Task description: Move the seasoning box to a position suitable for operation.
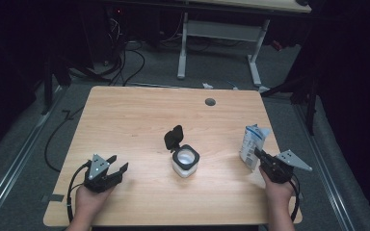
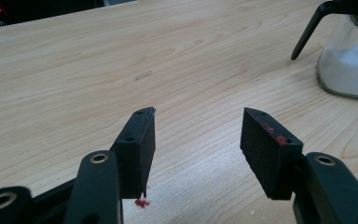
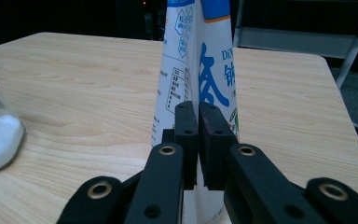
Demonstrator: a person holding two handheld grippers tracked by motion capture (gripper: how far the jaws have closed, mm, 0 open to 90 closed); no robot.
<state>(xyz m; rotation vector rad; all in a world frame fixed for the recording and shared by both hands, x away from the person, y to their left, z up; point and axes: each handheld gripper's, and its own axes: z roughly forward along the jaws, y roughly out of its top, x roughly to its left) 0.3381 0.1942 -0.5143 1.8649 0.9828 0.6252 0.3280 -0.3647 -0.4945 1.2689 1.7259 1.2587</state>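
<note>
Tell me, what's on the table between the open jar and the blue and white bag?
Nothing: the high view shows bare wood of the table between the jar and the bag.

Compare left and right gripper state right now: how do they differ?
The left gripper has its jaws spread wide with bare table between them; the right gripper has its jaws pressed together on the white-and-blue bag. The left gripper sits at the table's near left, clear of the open jar; the right gripper is at the right edge against the bag. Both are hand-held, low over the table.
</note>
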